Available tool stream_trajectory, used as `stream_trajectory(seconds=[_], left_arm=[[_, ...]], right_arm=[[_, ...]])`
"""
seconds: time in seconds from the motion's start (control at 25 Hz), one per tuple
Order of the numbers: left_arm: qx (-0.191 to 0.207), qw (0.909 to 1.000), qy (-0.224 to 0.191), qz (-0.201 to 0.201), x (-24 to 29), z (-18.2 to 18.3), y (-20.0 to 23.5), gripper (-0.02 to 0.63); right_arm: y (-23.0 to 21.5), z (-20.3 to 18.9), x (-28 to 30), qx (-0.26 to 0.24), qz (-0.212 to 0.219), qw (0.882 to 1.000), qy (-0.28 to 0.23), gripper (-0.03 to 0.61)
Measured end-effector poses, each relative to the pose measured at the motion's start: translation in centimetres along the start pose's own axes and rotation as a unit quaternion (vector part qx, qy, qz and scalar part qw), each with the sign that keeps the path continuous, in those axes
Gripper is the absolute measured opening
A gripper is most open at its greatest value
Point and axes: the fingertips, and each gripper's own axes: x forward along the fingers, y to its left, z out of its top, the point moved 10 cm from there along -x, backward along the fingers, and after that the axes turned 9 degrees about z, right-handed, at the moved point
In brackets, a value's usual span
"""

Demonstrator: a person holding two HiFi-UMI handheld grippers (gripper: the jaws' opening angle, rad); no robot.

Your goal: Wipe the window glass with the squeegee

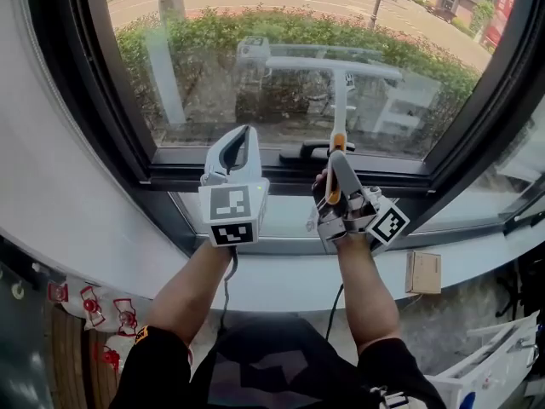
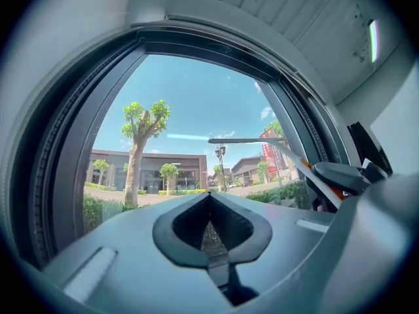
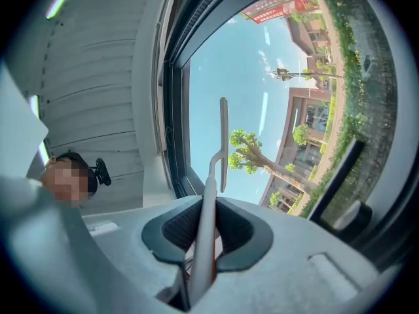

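**Squeegee gripped and at the glass; progress of the wiping unclear**

At the left, the left gripper (image 1: 241, 143) is raised in front of the window frame (image 1: 128, 135). Its jaws are together with nothing between them, so it plays no part in the wiping.

Just beside it, the right gripper (image 1: 339, 170) is clamped on the handle of the squeegee (image 1: 341, 100). The handle runs up from the jaws, and the blade lies crosswise against or just off the window glass (image 1: 213, 75); which one, I cannot tell.

The pick-up therefore looks done. The glass shows no streaks, wet band or clean edge, so the area already wiped cannot be judged. Most of the pane probably remains.

At the far right, a small cardboard box (image 1: 423, 273) sits on the sill (image 1: 477, 258), untouched.
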Motion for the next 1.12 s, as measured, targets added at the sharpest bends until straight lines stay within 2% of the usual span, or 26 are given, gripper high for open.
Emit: stream_trajectory(seconds=[0.16, 0.48, 0.72, 1.12], left_arm=[[0.008, 0.9996, -0.027, -0.003, 1.2, 1.9, -2.1, 0.018], [0.009, 0.9993, -0.037, -0.004, 2.6, 2.3, -3.7, 0.018], [0.006, 0.9999, -0.011, -0.011, 2.5, -0.1, -5.7, 0.018], [0.006, 0.9982, 0.042, -0.042, 1.0, -5.5, -10.2, 0.018]], right_arm=[[0.0, 2.9, 0.3, -0.007, 0.016, 1.000, -0.004, 0.049], [-1.1, 3.3, -0.3, 0.009, 0.026, 1.000, 0.002, 0.049], [-1.7, 2.5, -3.3, 0.033, 0.013, 0.999, 0.003, 0.049], [-2.5, 0.0, -10.8, 0.070, -0.033, 0.997, 0.018, 0.051]])
